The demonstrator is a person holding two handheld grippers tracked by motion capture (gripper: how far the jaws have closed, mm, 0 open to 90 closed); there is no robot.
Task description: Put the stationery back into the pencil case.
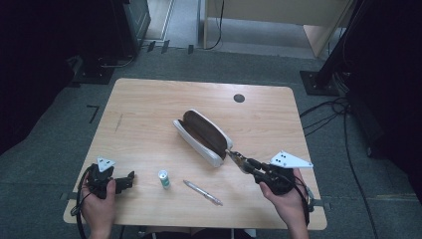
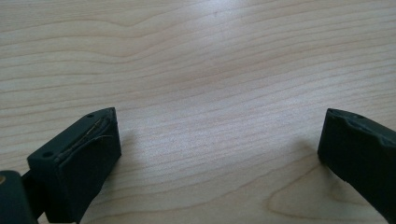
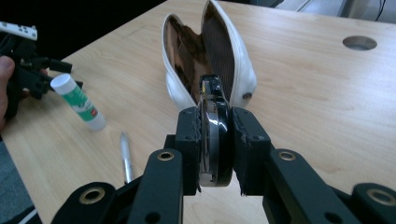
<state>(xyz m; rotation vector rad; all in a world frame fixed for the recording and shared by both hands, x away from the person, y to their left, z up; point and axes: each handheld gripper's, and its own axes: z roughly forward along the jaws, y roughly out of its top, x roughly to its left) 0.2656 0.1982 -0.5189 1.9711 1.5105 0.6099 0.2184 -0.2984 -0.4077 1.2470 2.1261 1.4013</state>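
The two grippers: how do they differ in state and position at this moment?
The left gripper is open with bare wood between its jaws; the right gripper is shut on the zipper pull of the white pencil case. The left gripper sits at the table's near left corner; the right reaches to the case's near end. A hand holds each.

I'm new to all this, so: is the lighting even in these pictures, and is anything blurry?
High view: bright table, near-black surroundings. Left gripper view: pale glare on the wood, soft shadows beside the jaws. Right gripper view: the near jaws look slightly soft, the pencil case sharper.
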